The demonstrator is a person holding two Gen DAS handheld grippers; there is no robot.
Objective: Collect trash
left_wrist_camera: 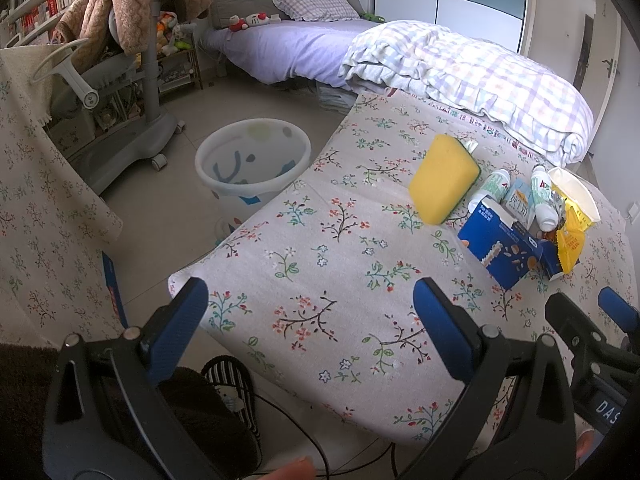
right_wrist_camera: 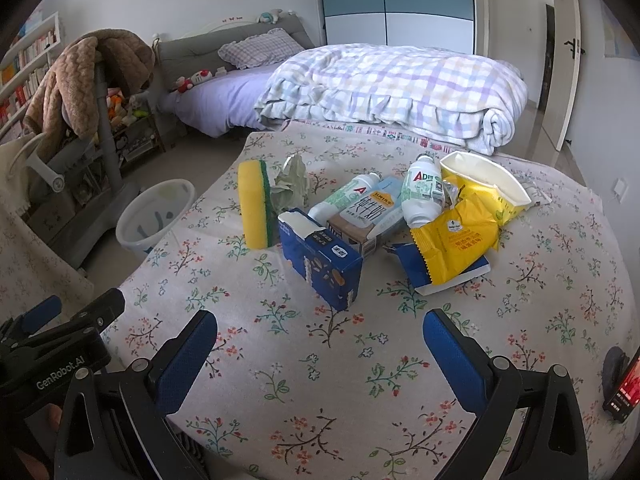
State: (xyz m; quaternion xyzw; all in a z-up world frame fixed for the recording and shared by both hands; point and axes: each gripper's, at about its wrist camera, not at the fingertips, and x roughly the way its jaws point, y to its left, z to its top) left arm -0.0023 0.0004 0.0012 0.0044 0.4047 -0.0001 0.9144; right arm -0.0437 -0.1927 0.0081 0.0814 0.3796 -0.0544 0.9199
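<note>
Both wide open, left claw (left_wrist_camera: 310, 294), right claw (right_wrist_camera: 320, 326), empty.

Soft, even daylight, faint shadows, sharp focus, strong fisheye bending and dark vignetted corners in both views.

left gripper (right_wrist_camera: 48, 364) body — "GenRobot.AI" | right gripper (left_wrist_camera: 608, 404) body — "DAS", cut off at frame edge | two white bottles (right_wrist_camera: 420, 192) just behind the blue carton (right_wrist_camera: 320, 264) — red "AD" | print on the blue carton and yellow wrapper (right_wrist_camera: 456, 240) — too small to read
</note>
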